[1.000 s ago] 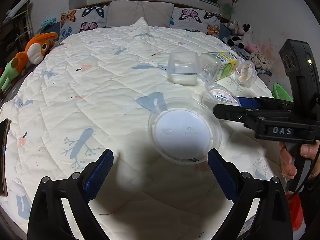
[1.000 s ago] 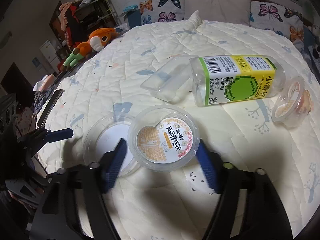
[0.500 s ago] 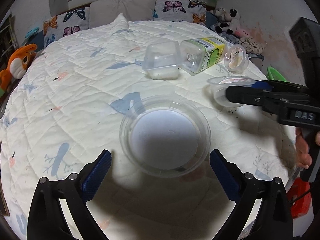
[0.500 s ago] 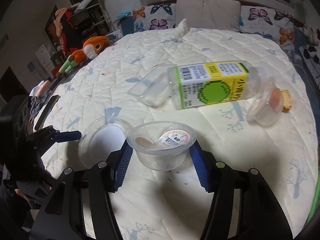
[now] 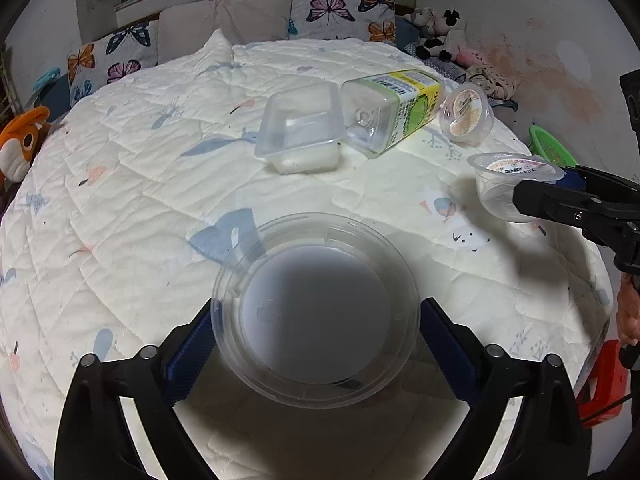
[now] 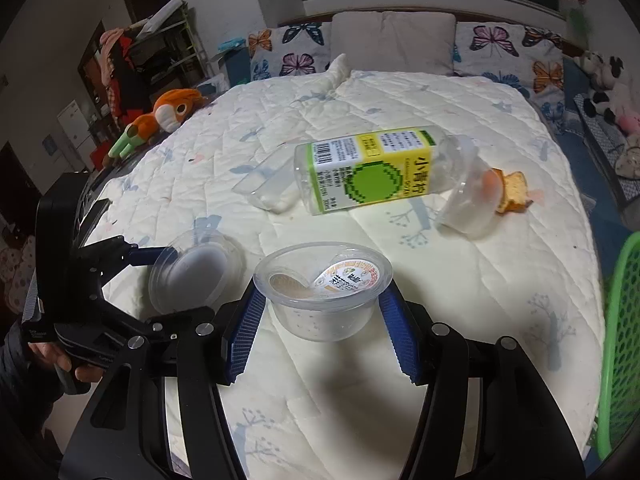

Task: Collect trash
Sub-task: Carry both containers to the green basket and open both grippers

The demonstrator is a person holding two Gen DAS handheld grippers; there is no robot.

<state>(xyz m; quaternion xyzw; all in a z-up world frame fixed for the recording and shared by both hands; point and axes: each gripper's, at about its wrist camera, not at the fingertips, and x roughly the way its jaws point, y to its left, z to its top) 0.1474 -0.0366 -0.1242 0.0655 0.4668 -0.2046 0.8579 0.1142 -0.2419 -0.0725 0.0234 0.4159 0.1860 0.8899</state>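
Note:
My left gripper (image 5: 316, 320) is shut on a clear round plastic lid (image 5: 316, 308), held above the white quilted bed (image 5: 160, 200); the lid also shows in the right wrist view (image 6: 196, 276). My right gripper (image 6: 322, 316) is shut on a clear pudding cup (image 6: 323, 292) with a peeled printed film, lifted off the bed; the cup also shows in the left wrist view (image 5: 508, 184). On the bed lie a clear rectangular tub (image 5: 300, 132), a bottle with a green and yellow label (image 6: 368, 168) on its side, and another clear cup (image 6: 468, 196).
A green mesh basket (image 6: 624, 340) stands at the bed's right edge. Butterfly pillows (image 6: 296, 48) line the headboard. An orange plush toy (image 6: 160, 120) lies at the left edge, plush toys (image 5: 440, 36) at the far right corner. A red object (image 5: 600, 384) sits below the right bed edge.
My left gripper has moved forward and closed on the round lid. My right gripper has closed on the pudding cup and raised it off the quilt.

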